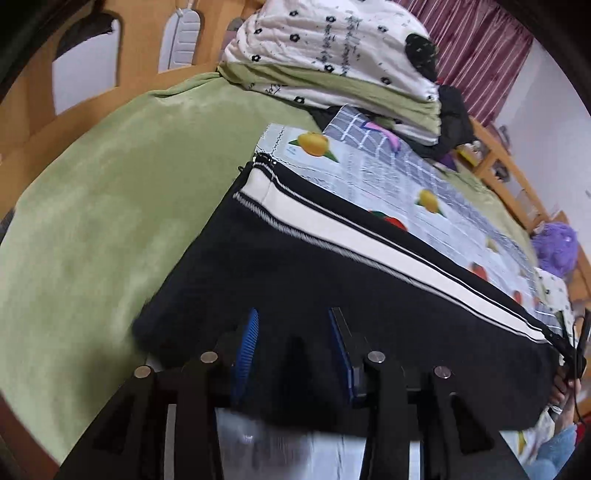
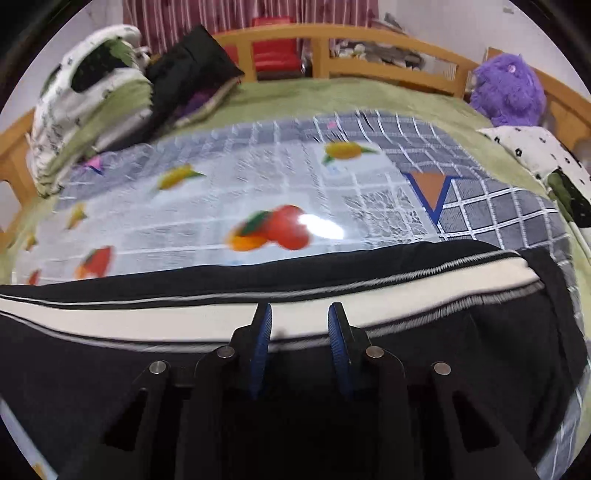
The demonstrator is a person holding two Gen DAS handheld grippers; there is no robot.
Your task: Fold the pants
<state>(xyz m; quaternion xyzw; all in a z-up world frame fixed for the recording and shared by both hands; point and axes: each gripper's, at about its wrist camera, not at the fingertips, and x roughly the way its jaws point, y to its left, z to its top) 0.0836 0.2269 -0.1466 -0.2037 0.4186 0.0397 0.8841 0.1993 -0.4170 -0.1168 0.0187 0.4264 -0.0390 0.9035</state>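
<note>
The pants (image 1: 295, 266) lie flat on a plastic sheet (image 1: 436, 177) printed with fruit and grey checks, which is spread over a green bed cover (image 1: 103, 206). They are black with a broad white side stripe (image 1: 332, 229) edged in thin grey stitching, and they stretch as a long band across the near edge of the sheet, with the stripe along the far side of the band.

The left tool (image 1: 293, 321) hovers over the black cloth near one end of the pants. Its blue-padded fingers (image 1: 251, 328) stand partly apart, and nothing is pinched between them. The right tool (image 2: 300, 314) sits above the white stripe (image 2: 147, 317), its blue pads (image 2: 264, 325) also partly apart with a clear gap; no cloth is gripped there either. Whether the fingertips brush the fabric cannot be told.

At the right edge of the left wrist view a hand (image 1: 563, 384) shows beside the far end of the pants. A folded quilt (image 1: 332, 59), white with black flowers and green lining, is piled at the head of the bed. A purple plush toy (image 2: 509, 88) rests against the wooden bed rail (image 2: 369, 37), and a striped red curtain (image 2: 207, 14) hangs behind
</note>
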